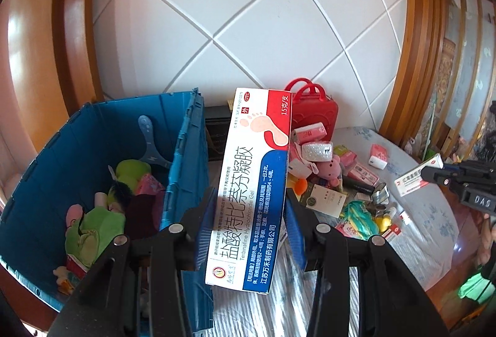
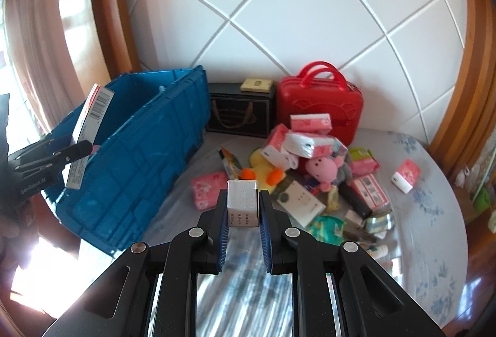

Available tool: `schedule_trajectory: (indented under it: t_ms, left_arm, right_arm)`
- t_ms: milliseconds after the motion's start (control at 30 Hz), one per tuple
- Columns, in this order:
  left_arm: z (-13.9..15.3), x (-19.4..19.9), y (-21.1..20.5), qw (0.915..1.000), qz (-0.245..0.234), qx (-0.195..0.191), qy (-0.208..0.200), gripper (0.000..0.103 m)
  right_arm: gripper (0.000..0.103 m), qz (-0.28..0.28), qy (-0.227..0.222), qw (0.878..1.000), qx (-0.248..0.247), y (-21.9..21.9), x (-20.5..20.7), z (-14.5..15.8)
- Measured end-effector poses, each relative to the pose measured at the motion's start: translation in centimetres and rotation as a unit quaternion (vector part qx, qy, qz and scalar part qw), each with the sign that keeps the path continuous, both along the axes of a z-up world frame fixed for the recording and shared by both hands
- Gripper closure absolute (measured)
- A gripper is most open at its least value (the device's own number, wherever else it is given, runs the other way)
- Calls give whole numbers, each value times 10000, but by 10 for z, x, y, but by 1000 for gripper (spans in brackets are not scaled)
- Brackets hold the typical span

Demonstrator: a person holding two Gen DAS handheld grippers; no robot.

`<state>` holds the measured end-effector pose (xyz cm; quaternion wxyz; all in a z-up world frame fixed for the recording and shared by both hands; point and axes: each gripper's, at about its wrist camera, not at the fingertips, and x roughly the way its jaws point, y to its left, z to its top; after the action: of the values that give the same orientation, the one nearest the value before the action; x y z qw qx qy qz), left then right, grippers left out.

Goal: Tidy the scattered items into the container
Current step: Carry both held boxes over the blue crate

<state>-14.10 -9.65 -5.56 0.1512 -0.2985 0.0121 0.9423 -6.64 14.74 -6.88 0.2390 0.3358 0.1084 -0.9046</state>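
Note:
My left gripper (image 1: 248, 213) is shut on a long white, red and blue ointment box (image 1: 251, 182), held upright beside the right wall of the blue crate (image 1: 186, 157). From the right wrist view the same box (image 2: 88, 126) sits over the crate's near rim (image 2: 139, 126). The crate holds plush toys (image 1: 96, 222). My right gripper (image 2: 242, 206) is shut on a small white medicine box (image 2: 241, 200), held above the table in front of the pile of scattered items (image 2: 310, 169). It also shows in the left wrist view (image 1: 418, 179).
A red case (image 2: 319, 107) and a black box (image 2: 238, 107) stand against the white tiled wall. Tissue packs, a pink plush (image 2: 322, 169), a yellow duck (image 2: 263, 172) and cartons lie heaped on the floral tablecloth (image 2: 434, 213). One pink pack (image 2: 406, 175) lies apart at right.

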Motion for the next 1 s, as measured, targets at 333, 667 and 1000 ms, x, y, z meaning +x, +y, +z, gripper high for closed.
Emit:
schedule_trajectory:
  t_ms: [333,667,1000]
  left_arm:
    - [22,23,-69,9983,406,169,373,61]
    - [8,28,-144,9944,1022,186,191,61]
    - [-8,22,-203,9893,1434,259,88,61]
  right_arm:
    - [86,546,134,9984,77,-73,29,12]
    - [86,1320,191,9910,81,-159,46,10]
    - [86,2004,242,9793,119,-257,60,5]
